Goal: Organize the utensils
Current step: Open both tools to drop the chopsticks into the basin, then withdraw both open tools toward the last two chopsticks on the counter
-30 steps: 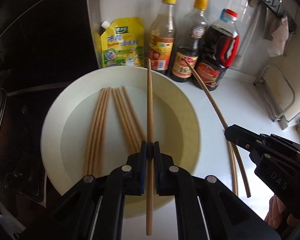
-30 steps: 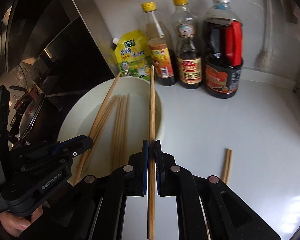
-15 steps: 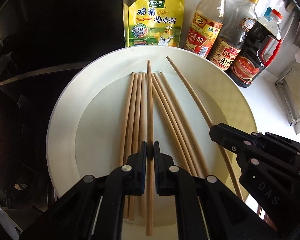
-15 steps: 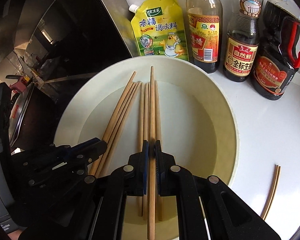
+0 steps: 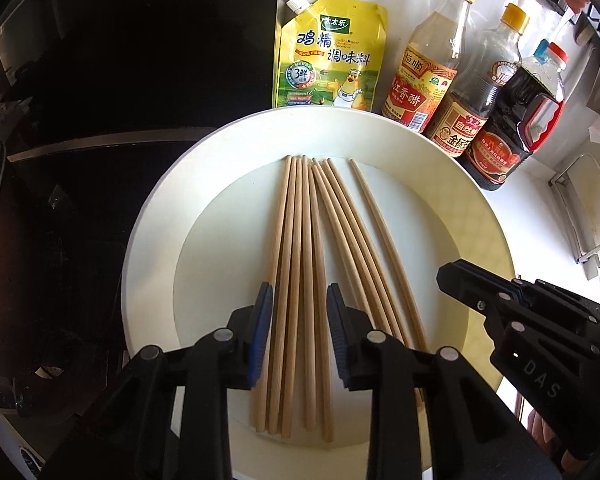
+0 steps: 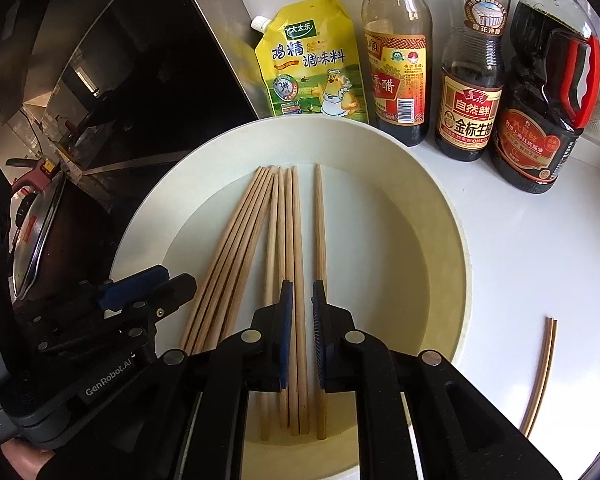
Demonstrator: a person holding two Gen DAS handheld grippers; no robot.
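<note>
Several wooden chopsticks (image 5: 300, 280) lie side by side in a wide white bowl (image 5: 488, 240); they also show in the right wrist view (image 6: 288, 264), in the same bowl (image 6: 440, 248). My left gripper (image 5: 298, 296) is open just above the chopsticks and holds nothing. My right gripper (image 6: 301, 286) is open over the right-hand chopsticks, also empty. One chopstick (image 6: 320, 232) lies a little apart at the right. Each gripper shows in the other's view, the right gripper (image 5: 540, 328) and the left gripper (image 6: 112, 320).
A yellow seasoning pouch (image 5: 332, 56) and three sauce bottles (image 5: 432, 60) stand behind the bowl against the wall. A dark stove with a pan (image 6: 40, 232) is at the left. Two more chopsticks (image 6: 542, 372) lie on the white counter right of the bowl.
Both grippers were shut on a chopstick each over the bowl. Both have opened, and the two chopsticks now lie in the bowl with the others.
</note>
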